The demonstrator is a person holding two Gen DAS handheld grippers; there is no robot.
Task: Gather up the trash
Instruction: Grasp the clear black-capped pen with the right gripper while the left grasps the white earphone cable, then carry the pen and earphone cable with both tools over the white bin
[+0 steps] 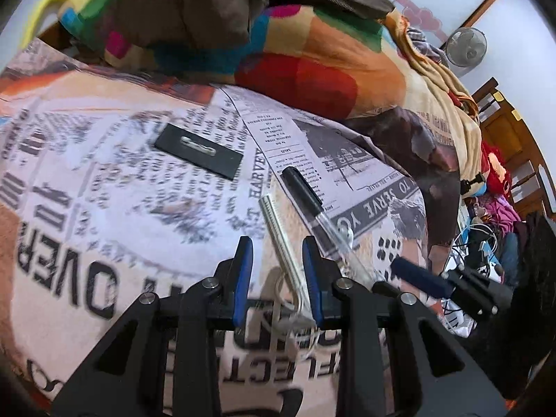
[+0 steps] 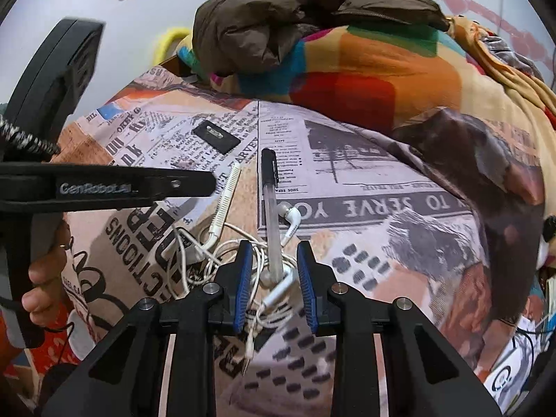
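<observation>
On a newspaper-print bedsheet (image 1: 104, 180) lie a black-capped clear pen (image 1: 305, 194), a white comb-like strip (image 1: 285, 246), tangled white earphones (image 2: 278, 278) and a flat black card with a metal clip (image 1: 198, 151). My left gripper (image 1: 278, 257) is open, its blue pads on either side of the white strip. My right gripper (image 2: 271, 260) is open around the pen's clear end (image 2: 272, 239) and an earbud. The card (image 2: 215, 135) and strip (image 2: 226, 198) also show in the right wrist view. The right gripper's finger shows in the left wrist view (image 1: 420, 276).
A multicoloured blanket (image 1: 330, 69) and a brown jacket (image 2: 295, 10) are piled at the back of the bed. The left gripper's body (image 2: 104, 187) and the hand holding it (image 2: 41, 278) cross the left side. Clutter and cables (image 1: 486, 243) lie beyond the bed's right edge.
</observation>
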